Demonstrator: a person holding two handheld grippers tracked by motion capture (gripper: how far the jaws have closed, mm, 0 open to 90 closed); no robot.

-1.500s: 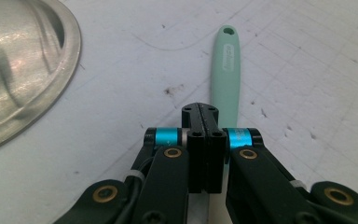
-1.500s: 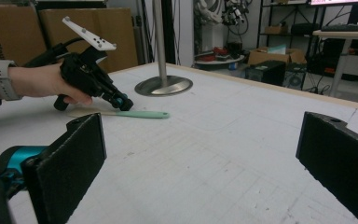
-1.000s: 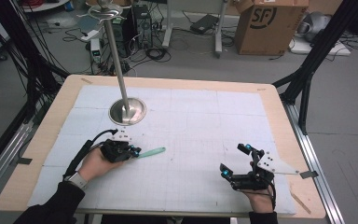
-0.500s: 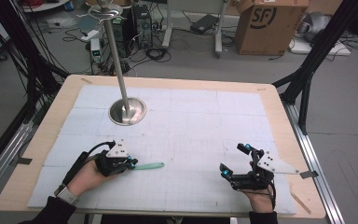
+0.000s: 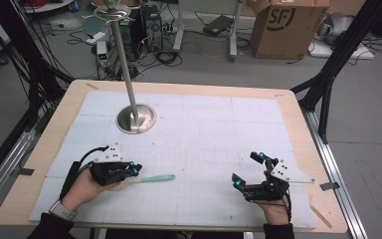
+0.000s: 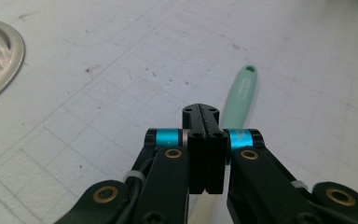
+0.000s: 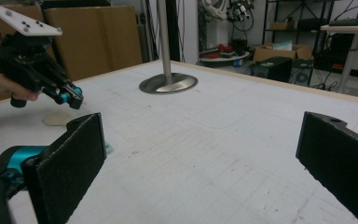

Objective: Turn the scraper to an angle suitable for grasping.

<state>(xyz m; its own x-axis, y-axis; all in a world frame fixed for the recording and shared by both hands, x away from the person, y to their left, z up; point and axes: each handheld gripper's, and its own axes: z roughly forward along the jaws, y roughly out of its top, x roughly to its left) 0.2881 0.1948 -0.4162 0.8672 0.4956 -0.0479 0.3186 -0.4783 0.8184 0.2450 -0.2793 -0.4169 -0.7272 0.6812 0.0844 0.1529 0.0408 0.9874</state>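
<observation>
On the white-matted worktop, a steel stand base was seen toward ten o'clock. At seven o'clock the left tool was clamped together on the pale end of a mint-green spatula, whose handle pointed toward three o'clock. At five o'clock the right tool was held with its jaws wide apart, holding nothing. The carrying step was judged in hand; next, a steady transfer or placement would be called for.
</observation>
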